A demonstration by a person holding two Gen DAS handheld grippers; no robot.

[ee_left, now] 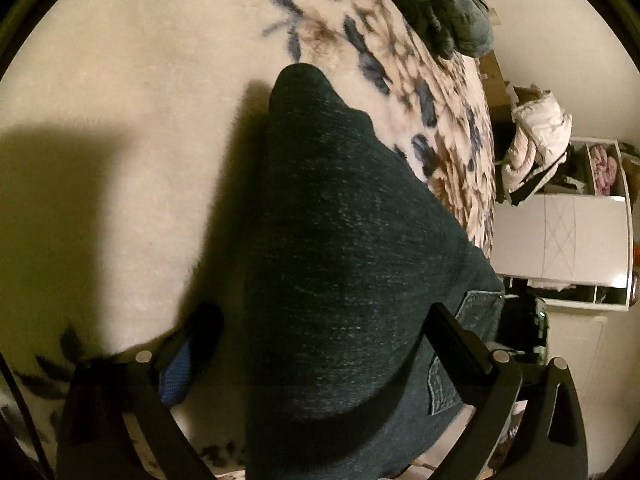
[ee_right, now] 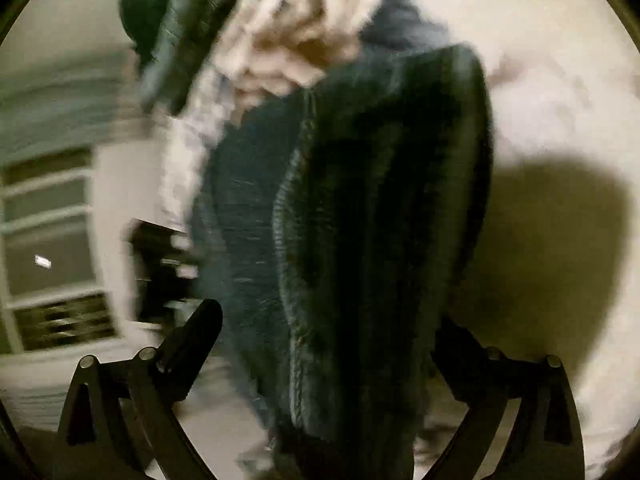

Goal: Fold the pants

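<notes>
Two claws were in play, and both had the pants between their fingers, lifted over the bed.

In your left wrist view, the left claw [ee_left: 320, 344] stood with its fingers spread wide on either side of a thick hump of the pants [ee_left: 340, 260]. The dark denim draped across the gap and ran up the bed [ee_left: 120, 140] toward the floral blanket [ee_left: 420, 92]. Whether the fingers were truly pinching or only cradling the cloth, I could not tell; the fabric hid the contact. A back pocket [ee_left: 444, 384] showed just beside the claw's right-hand finger, so you were near the seat end.

Your right wrist view was badly blurred. The right claw [ee_right: 324, 340] also had its fingers well apart, with a bunched, folded length of the pants [ee_right: 380, 200] passing between them and hanging toward the bed [ee_right: 560, 100]. Again the grip itself could not be judged.

My reading: denim like this is heavy, limp and fairly grippy, so it should sag between your two holds and not slide easily. Thick seams and the waistband look like the firmest places to take hold; a single layer mid-leg would likely bunch. Beyond the pants, a dark pile of clothing [ee_left: 448, 4] lay at the bed's far edge.
</notes>
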